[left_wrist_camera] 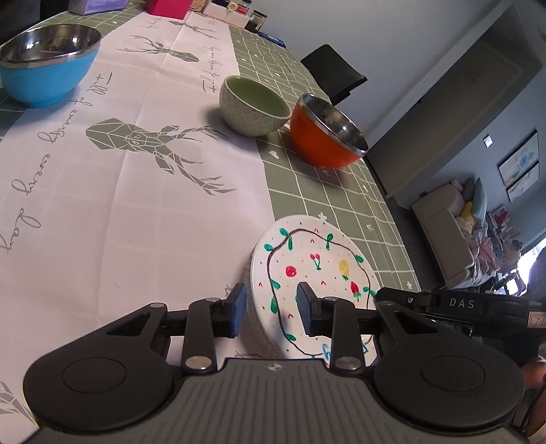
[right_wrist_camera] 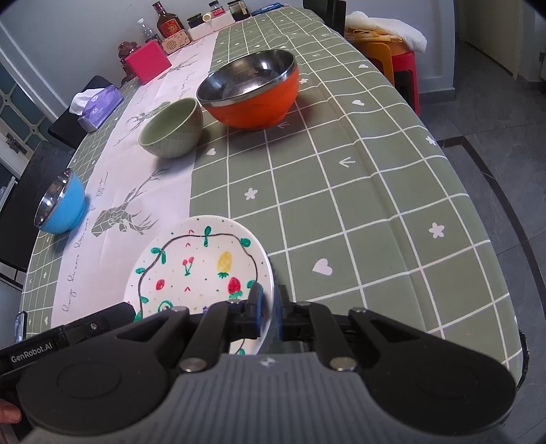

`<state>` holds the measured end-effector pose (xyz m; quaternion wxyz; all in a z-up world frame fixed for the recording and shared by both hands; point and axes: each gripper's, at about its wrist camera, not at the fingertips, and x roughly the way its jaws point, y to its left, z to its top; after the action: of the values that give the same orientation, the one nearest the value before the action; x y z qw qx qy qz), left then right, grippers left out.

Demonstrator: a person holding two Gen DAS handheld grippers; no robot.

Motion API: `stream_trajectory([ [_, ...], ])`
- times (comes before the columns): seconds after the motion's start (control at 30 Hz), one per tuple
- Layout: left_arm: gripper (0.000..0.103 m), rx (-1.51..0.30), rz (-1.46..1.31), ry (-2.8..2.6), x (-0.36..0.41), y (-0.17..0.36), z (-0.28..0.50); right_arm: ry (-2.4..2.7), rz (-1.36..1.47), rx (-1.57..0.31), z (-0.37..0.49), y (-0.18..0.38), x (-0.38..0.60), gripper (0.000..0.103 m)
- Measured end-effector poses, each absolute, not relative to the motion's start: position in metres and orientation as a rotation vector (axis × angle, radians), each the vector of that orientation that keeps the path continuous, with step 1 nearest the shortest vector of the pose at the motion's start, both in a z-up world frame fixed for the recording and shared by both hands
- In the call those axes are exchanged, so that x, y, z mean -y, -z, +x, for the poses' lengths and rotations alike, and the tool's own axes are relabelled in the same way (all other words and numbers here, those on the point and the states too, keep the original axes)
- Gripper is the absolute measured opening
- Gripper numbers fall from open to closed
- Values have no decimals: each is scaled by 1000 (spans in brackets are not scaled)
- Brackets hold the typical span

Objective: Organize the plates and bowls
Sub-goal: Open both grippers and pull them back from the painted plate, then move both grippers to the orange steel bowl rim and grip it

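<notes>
Item 1, painted plate (right_wrist_camera: 201, 266): white, with a dark vine ring, cherries, a pineapple and strawberries. It sits at the near edge of the worktop (right_wrist_camera: 341, 205), where the pale deer-print runner (left_wrist_camera: 136, 177) meets the green checked cloth. It looks tilted; I cannot tell whether its far edge touches the cloth.

Item 2, my right claw (right_wrist_camera: 268, 312): clenched on the plate's near right rim, one blue pad above the rim and one below.

Item 3, my left claw (left_wrist_camera: 271, 312): released, fingers spread. The plate's left rim lies between them, the right pad over the plate's face and the left pad outside the rim. I cannot tell whether either pad touches it.

Item 4, green bowl (right_wrist_camera: 170, 128): ceramic, lattice pattern outside, upright, beyond the plate on the runner's right edge.

Item 5, orange bowl (right_wrist_camera: 250, 90): steel-lined, upright on the checked cloth, just right of the green bowl and farther from the plate. In the right wrist view the two rims appear nearly touching.

Item 6, blue bowl (left_wrist_camera: 47, 59): steel-lined, upright, well apart from the plate on the far left side of the runner.

Item 7, far end of worktop, beyond the bowls: a pink box (right_wrist_camera: 147, 61), a purple tissue box (right_wrist_camera: 97, 106), a dark bottle (right_wrist_camera: 167, 20) and small jars.

Item 8, off the worktop, right of the orange bowl: stacked stools (right_wrist_camera: 389, 51) with a white cloth on top.
</notes>
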<state>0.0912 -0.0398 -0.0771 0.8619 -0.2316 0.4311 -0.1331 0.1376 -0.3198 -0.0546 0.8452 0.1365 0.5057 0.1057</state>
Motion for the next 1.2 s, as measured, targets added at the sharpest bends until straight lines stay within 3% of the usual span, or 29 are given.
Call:
stream_trajectory([
  [0.07, 37, -886, -476, 260, 37, 74, 89, -223, 278, -1041, 136, 52, 320, 16],
  [0.13, 37, -871, -465, 254, 35, 70, 88, -237, 274, -1007, 133, 47, 319, 32],
  [0.33, 39, -826, -389, 252, 32, 55, 85, -299, 262, -943, 129, 40, 311, 48],
  [0.77, 58, -788, -303, 311, 36, 26, 126, -266, 339, -1003, 164, 45, 311, 52],
  [1.2, 60, -794, -283, 323, 48, 6, 200, -211, 411, -900, 237, 17, 301, 54],
])
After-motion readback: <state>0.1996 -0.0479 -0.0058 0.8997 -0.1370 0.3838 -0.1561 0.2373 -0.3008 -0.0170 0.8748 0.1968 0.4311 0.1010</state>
